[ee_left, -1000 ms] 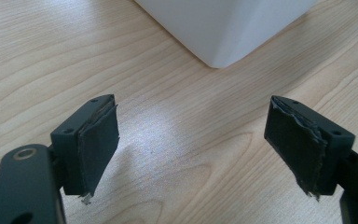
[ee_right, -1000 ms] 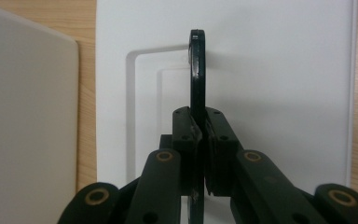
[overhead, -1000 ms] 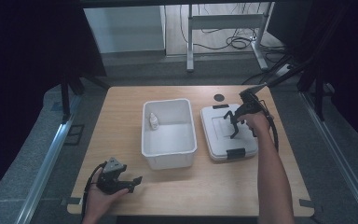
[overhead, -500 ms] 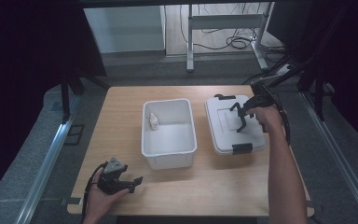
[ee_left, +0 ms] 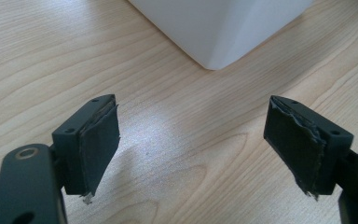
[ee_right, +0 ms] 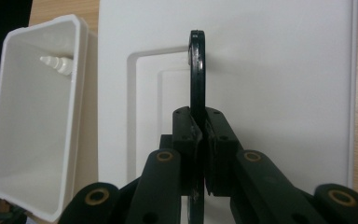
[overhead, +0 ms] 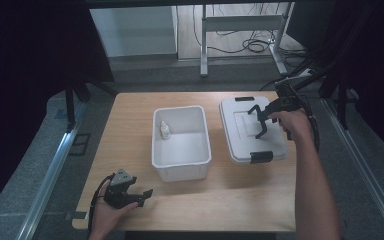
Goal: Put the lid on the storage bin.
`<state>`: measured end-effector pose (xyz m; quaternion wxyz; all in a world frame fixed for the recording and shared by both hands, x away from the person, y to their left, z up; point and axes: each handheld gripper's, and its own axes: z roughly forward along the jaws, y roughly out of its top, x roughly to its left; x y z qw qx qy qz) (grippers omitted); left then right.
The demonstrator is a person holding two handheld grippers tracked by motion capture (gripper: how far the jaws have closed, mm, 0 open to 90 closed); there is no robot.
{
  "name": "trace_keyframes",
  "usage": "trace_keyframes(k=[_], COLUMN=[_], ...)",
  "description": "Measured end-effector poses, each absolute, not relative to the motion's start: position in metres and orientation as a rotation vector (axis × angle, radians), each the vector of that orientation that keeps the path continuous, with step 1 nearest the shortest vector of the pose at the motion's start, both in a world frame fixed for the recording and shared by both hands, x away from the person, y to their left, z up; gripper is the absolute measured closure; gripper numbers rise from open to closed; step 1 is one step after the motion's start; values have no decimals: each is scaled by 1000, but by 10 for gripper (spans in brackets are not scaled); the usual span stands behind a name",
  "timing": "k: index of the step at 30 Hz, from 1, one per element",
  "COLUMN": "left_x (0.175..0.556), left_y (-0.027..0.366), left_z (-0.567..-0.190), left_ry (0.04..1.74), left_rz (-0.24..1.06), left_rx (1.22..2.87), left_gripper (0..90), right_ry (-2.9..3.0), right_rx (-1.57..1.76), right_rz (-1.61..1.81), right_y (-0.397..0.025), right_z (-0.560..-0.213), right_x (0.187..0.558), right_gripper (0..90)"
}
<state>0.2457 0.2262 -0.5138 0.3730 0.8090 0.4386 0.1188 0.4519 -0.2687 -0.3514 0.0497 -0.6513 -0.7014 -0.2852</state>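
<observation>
Table [overhead: 130,125] is light wood. Going L to R:

L gripper [overhead: 139,196] sits low at near-left corner, held in person's left hand [overhead: 109,212], grey plate on top. Jaws spread wide, nothing between them; left gripper view has both pads [ee_left: 98,144] apart over bare wood, w/ a corner of the white bin [ee_left: 219,28] just ahead.

White bin [overhead: 181,170] is mid-table, open top, long side running near-far. Small white dropper bottle [overhead: 164,130] inside, against the far-left wall. In right gripper view the bottle [ee_right: 58,64] lies in the bin's far corner.

White lid [overhead: 275,145] lies flat on the table just right of the bin, apart from it by a thin gap. Black latch [overhead: 261,156] on its near edge, another on its far edge [overhead: 244,99].

R gripper [overhead: 258,121] is over the lid's centre, held by right hand [overhead: 292,122], forearm coming in from near-right, cable trailing off to the right. Jaws pressed together on the lid's black handle [ee_right: 196,70], which stands up edge-on between the pads in right gripper view. Can't tell whether lid is lifted or resting on table.
</observation>
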Motion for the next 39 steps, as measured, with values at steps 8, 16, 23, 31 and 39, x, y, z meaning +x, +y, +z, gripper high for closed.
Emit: trace_keyframes(k=[8, 16, 23, 31, 39], left_x=[245, 246, 246, 245, 245], left_y=[227, 230, 230, 230, 230], left_z=[-513, -513, -513, -512, -511], left_ry=[1116, 1122, 1116, 1114, 1112], left_rz=[302, 304, 302, 302, 298], left_rx=[2069, 2066, 2071, 2065, 2060], left_gripper=[183, 183, 182, 183, 183], right_ry=[-2157, -2188, -2198, -2195, -2174], right_rx=[-1966, -1949, -1925, -1895, -1907], right_rz=[-894, -910, -917, -901, -890], right_y=[-265, -247, -227, -206, -192], right_z=[-327, -301, -289, -291, -292], right_x=[443, 438, 437, 439, 436], right_gripper=[852, 852, 852, 852, 852])
